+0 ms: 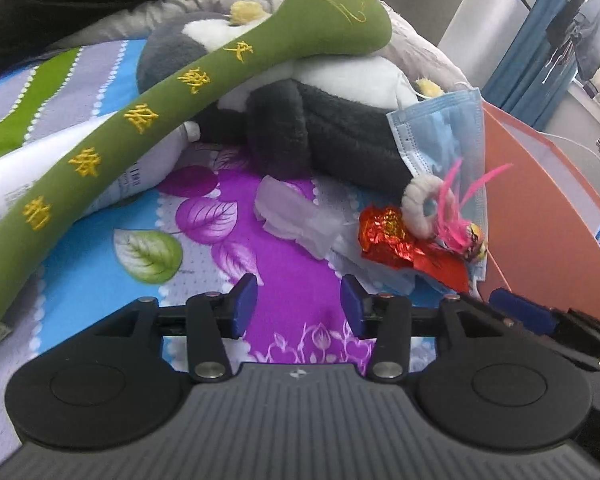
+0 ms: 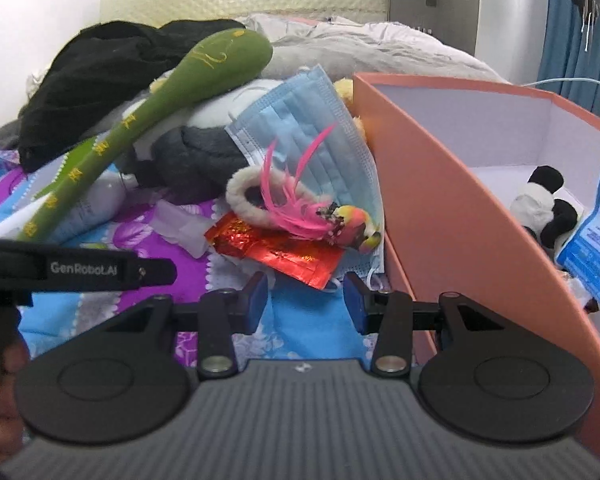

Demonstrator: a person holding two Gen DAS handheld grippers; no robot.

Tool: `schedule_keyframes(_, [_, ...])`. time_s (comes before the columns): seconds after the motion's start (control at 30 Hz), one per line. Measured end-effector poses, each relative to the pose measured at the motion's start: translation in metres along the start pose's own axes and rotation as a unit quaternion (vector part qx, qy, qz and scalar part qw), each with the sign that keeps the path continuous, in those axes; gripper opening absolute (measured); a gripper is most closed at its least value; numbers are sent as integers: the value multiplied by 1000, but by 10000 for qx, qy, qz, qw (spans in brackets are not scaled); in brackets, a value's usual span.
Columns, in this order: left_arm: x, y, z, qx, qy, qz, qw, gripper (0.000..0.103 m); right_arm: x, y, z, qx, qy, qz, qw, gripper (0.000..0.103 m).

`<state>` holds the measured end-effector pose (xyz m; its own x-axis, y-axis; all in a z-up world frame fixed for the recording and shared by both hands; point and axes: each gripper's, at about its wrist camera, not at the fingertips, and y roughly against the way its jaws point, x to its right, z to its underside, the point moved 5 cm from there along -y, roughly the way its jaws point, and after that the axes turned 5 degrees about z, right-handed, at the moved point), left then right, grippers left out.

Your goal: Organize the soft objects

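Bed: the floral sheet (image 1: 296, 280) is carrying a heap of soft things beside the box.
Orange box (image 2: 432, 184): sitting at the right, open-topped, holding a small panda plush (image 2: 548, 208) and a blue packet (image 2: 596, 240).
Green plush (image 1: 140, 120): lying tilted across the grey-and-white plush toy (image 1: 320, 120).
Face mask (image 2: 324, 120): leaning against the box wall.
Pink feather toy (image 2: 312, 212): resting on the mask, over red foil (image 2: 276, 252), possibly a wrapper.
Left gripper (image 1: 299, 304): hovering with jaws apart, holding nothing.
Right gripper (image 2: 306, 300): hovering likewise, jaws apart and empty.
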<state>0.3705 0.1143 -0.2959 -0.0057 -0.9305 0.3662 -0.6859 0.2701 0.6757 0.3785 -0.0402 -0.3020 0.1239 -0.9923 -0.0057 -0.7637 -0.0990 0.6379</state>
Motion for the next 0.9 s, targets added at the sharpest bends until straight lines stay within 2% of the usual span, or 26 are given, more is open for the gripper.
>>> schedule_keyframes(0.1, [-4, -6, -4, 94, 203, 119, 9997, 52, 1, -6, 0, -57, -124, -57, 9999, 45])
schedule_keyframes(0.23, [-7, -19, -11, 110, 360, 141, 9992, 52, 5, -10, -5, -92, -571, -197, 9981, 45])
schedule_keyframes(0.33, [-12, -25, -17, 177, 663, 261, 9973, 52, 5, -12, -6, -216, -906, -305, 9952, 45])
schedule_keyframes(0.47, [-24, -31, -24, 289, 1362, 480, 9891, 52, 8, -18, -6, -398, -1314, -277, 9901, 44])
schedule_keyframes(0.6, [-34, -36, -27, 383, 1939, 600, 9784, 52, 17, -22, -3, -695, -1933, -251, 9784, 45])
schedule_keyframes(0.8, [-40, -43, -32, 461, 2377, 547, 9687, 52, 26, -29, -4, -671, -2512, -422, 9647, 46])
schedule_keyframes(0.87, [-41, -44, -33, 465, 2450, 514, 9670, 51, 26, -32, -5, -612, -2586, -475, 9629, 43])
schedule_keyframes(0.9, [-41, -45, -34, 465, 2476, 492, 9665, 51, 25, -34, -5, -603, -2577, -475, 9632, 38])
